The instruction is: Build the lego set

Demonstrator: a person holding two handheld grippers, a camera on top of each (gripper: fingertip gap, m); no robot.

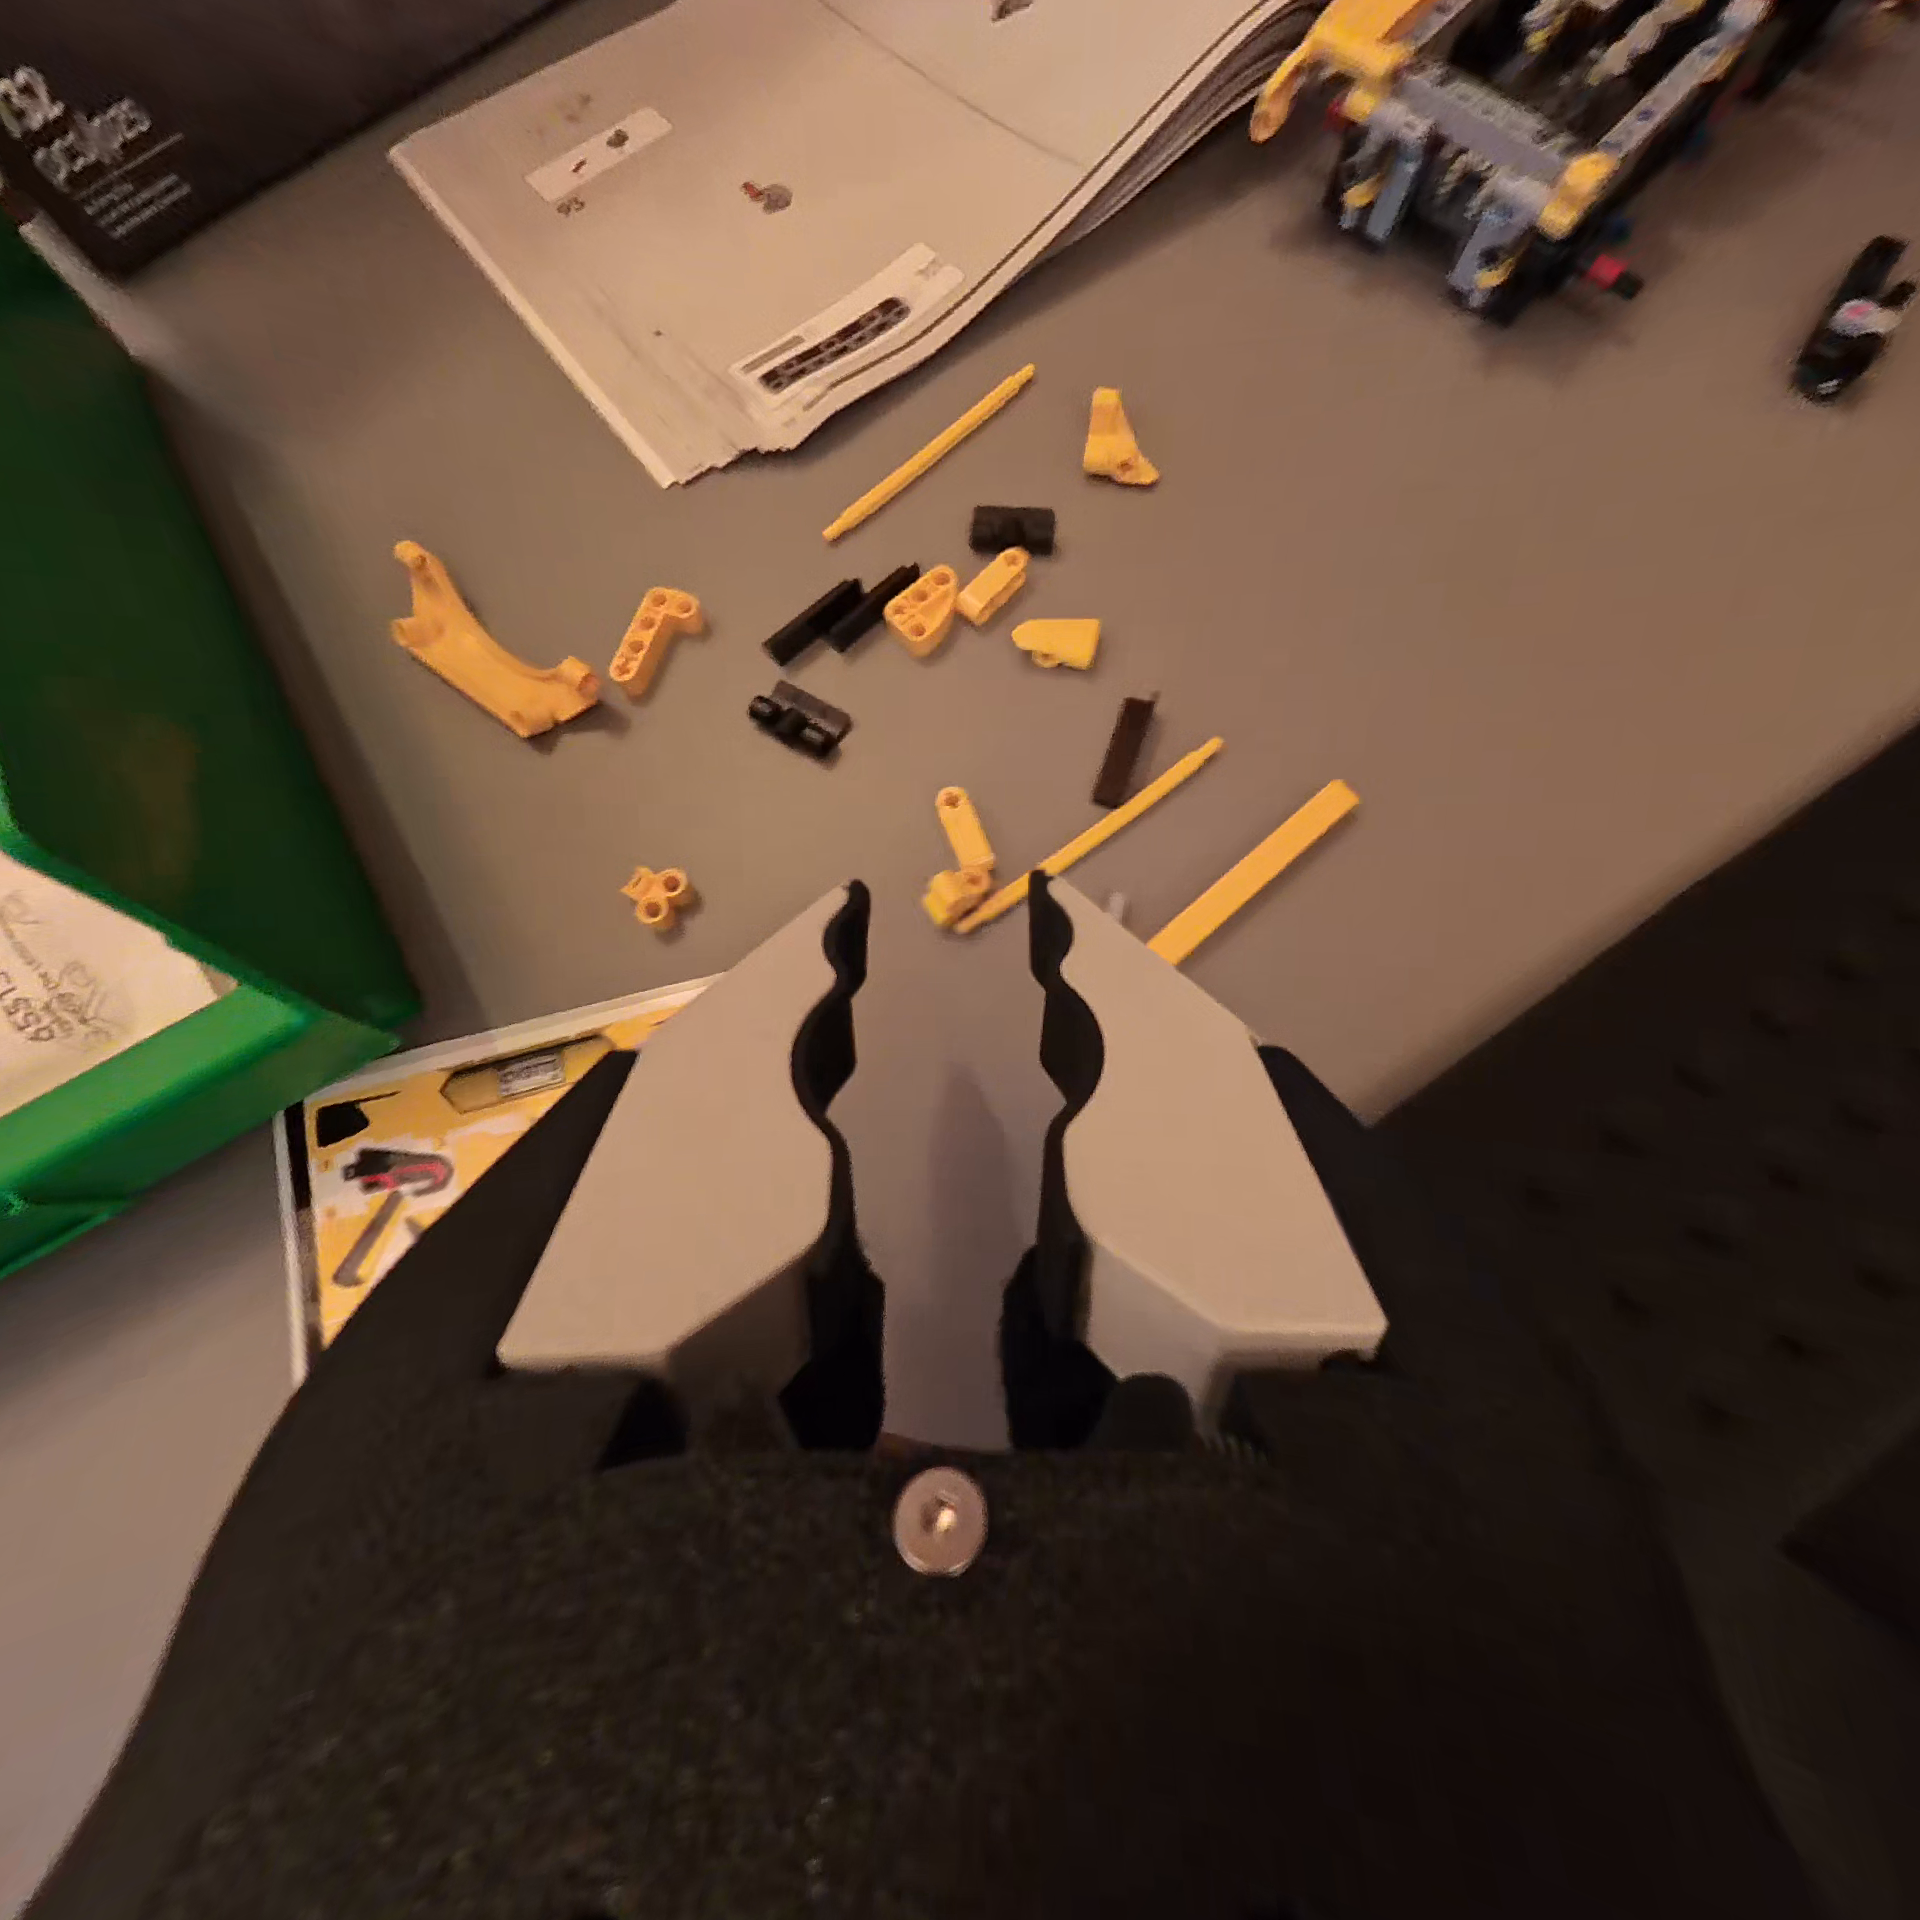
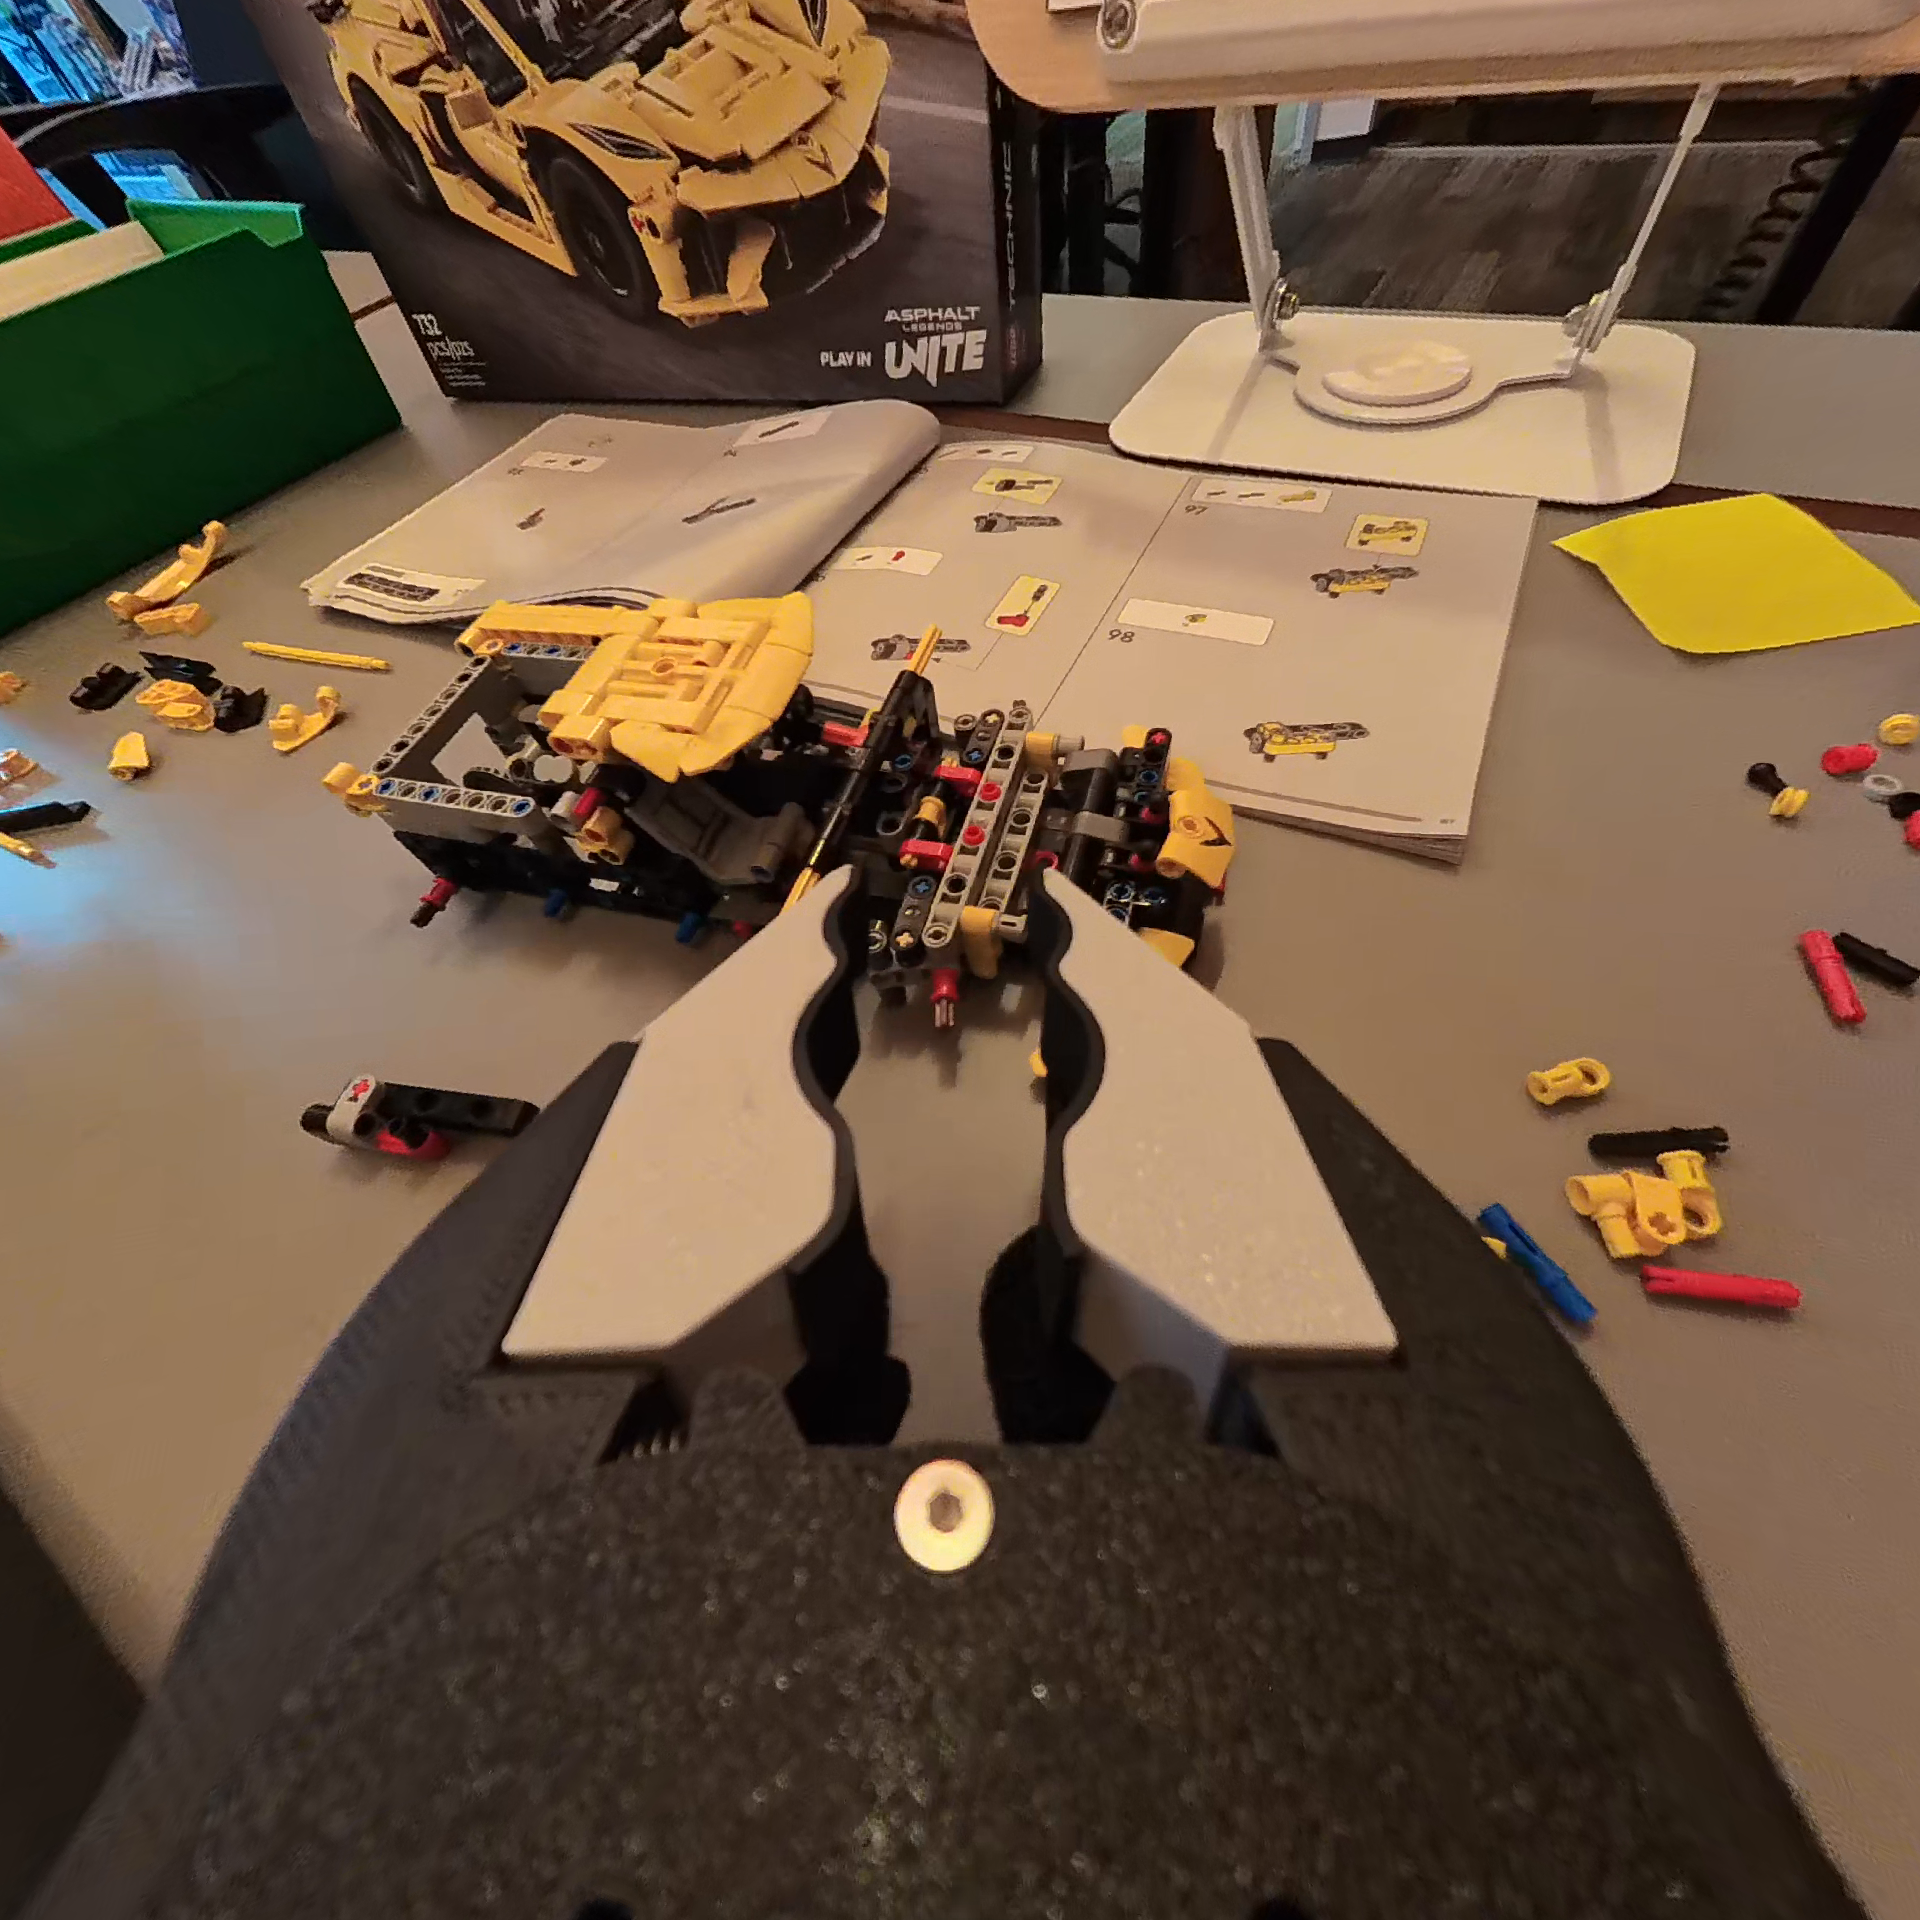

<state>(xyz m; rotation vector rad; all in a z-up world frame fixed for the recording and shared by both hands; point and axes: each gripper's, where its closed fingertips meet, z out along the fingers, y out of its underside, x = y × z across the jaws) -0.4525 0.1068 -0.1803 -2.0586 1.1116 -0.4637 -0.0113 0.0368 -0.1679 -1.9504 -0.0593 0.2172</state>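
Lego car; front hidden behind right gripper

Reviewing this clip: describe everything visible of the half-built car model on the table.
The half-built car model stands on the grey table, partly over the open instruction booklet. It looks plastic: a yellow panelled section sits on an open grey beam frame at one end, with black, grey and red pins and beams elsewhere. The open right gripper points at its near end; contact is unclear.

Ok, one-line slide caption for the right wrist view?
Open right gripper poised over the half-built yellow car, instruction booklet behind.
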